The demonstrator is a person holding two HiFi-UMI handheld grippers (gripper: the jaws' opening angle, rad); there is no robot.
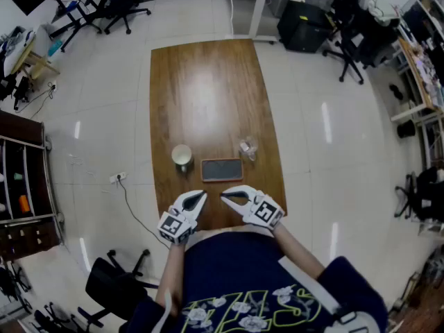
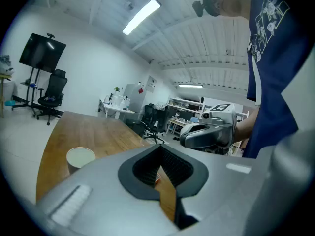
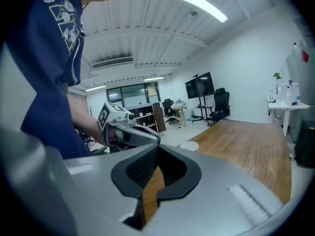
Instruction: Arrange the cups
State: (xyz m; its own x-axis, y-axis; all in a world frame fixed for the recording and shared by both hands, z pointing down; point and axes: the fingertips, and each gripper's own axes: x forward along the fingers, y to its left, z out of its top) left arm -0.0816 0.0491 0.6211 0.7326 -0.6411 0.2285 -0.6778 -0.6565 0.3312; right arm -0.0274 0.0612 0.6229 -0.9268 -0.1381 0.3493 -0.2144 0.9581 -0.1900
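Note:
A white paper cup [image 1: 182,157] stands upright on the long wooden table [image 1: 208,96], left of a dark flat rectangular pad [image 1: 222,170]. A clear plastic cup [image 1: 247,148] sits just right of the pad's far corner. My left gripper [image 1: 203,195] and right gripper [image 1: 223,195] hover side by side over the table's near edge, tips pointing toward each other, both shut and holding nothing. The left gripper view shows the paper cup [image 2: 80,158] at left and the right gripper's body [image 2: 209,132] opposite. In the right gripper view the paper cup [image 3: 189,145] peeks over the jaw housing.
The table's far half is bare wood. Office chairs [image 1: 114,5] and desks ring the room, a dark shelf unit [image 1: 24,186] stands at left, and a cable [image 1: 128,203] runs across the tile floor beside the table. A black chair [image 1: 114,286] sits behind my left side.

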